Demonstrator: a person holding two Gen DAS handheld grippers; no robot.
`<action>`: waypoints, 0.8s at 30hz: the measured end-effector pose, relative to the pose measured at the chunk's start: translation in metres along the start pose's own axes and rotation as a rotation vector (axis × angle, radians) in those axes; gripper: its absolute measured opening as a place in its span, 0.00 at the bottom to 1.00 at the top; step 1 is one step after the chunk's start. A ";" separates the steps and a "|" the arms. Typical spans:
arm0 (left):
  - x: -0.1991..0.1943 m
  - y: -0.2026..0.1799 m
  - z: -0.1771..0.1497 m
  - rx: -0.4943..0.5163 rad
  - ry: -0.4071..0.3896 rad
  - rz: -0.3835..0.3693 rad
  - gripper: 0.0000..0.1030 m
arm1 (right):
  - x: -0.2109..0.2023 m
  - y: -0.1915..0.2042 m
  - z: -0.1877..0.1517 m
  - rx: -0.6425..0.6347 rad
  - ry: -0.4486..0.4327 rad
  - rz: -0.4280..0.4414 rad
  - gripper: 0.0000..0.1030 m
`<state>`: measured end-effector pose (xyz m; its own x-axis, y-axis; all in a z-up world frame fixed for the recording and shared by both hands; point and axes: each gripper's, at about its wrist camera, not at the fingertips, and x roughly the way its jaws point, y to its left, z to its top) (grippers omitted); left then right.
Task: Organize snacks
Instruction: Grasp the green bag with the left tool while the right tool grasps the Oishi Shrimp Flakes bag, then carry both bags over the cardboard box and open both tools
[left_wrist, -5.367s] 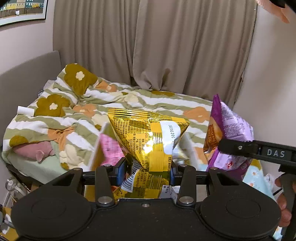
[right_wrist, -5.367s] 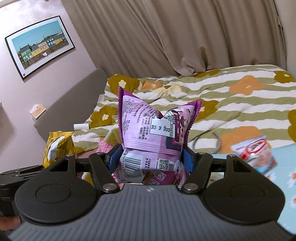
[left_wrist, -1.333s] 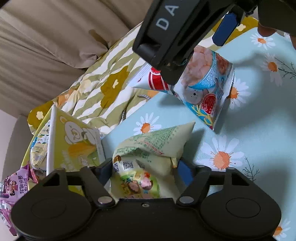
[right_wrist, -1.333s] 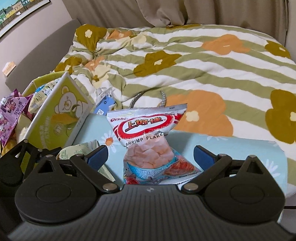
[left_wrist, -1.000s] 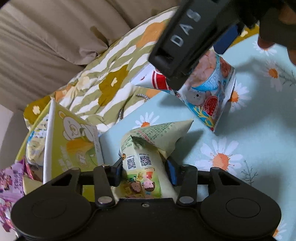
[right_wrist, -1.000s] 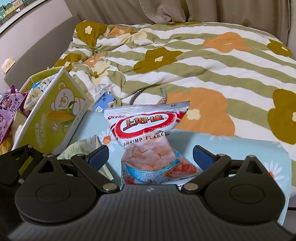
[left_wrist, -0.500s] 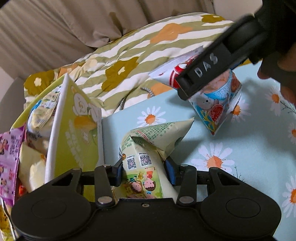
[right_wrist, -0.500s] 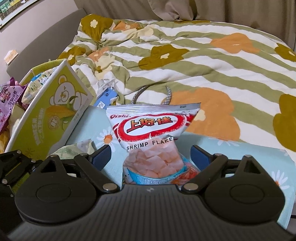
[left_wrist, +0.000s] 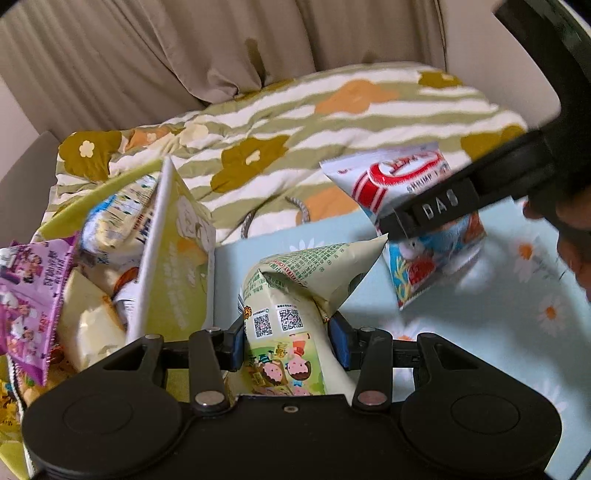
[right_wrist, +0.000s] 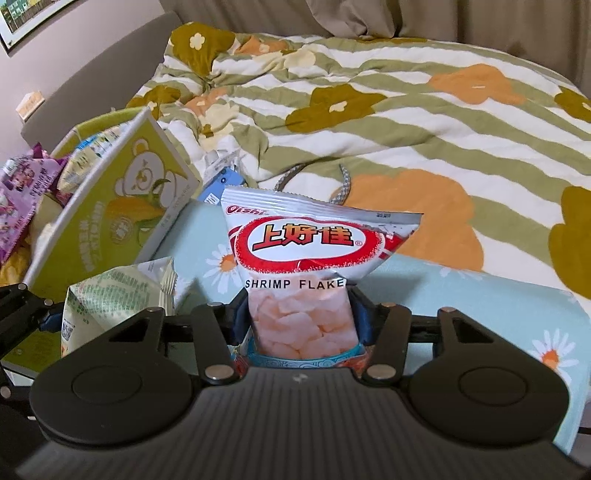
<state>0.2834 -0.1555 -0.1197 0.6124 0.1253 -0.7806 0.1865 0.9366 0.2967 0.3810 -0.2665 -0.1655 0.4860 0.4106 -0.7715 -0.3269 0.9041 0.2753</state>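
My left gripper (left_wrist: 286, 338) is shut on a pale green snack bag (left_wrist: 295, 295) and holds it above the daisy-print table (left_wrist: 498, 332). My right gripper (right_wrist: 301, 319) is shut on a white and red shrimp flake bag (right_wrist: 310, 254), which also shows in the left wrist view (left_wrist: 413, 206). The green bag shows at the left of the right wrist view (right_wrist: 118, 291). A yellow-green box (left_wrist: 173, 266) stands open at the left with a purple bag (left_wrist: 26, 299) and other snacks inside; it also shows in the right wrist view (right_wrist: 110, 206).
A bed with a striped flower quilt (right_wrist: 388, 107) lies behind the table. A blue item (right_wrist: 221, 184) and a grey braided cable (right_wrist: 314, 173) lie on the quilt at the table's far edge. Beige curtains (left_wrist: 184, 48) hang behind.
My right gripper has closed on the shrimp flake bag, which was loose between open jaws before. My left gripper, shut on the green bag since a second ago, has lifted and tilted up.
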 end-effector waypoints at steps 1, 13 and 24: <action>-0.008 0.003 0.001 -0.013 -0.014 -0.005 0.47 | -0.007 0.002 0.000 0.000 -0.009 -0.003 0.66; -0.112 0.063 0.002 -0.154 -0.207 0.005 0.47 | -0.094 0.065 0.005 -0.025 -0.139 0.037 0.66; -0.163 0.156 -0.041 -0.191 -0.305 -0.002 0.48 | -0.146 0.169 0.000 -0.019 -0.262 0.028 0.66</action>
<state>0.1811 -0.0163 0.0311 0.8185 0.0471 -0.5726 0.0587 0.9846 0.1648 0.2549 -0.1738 -0.0064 0.6695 0.4541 -0.5878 -0.3568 0.8907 0.2817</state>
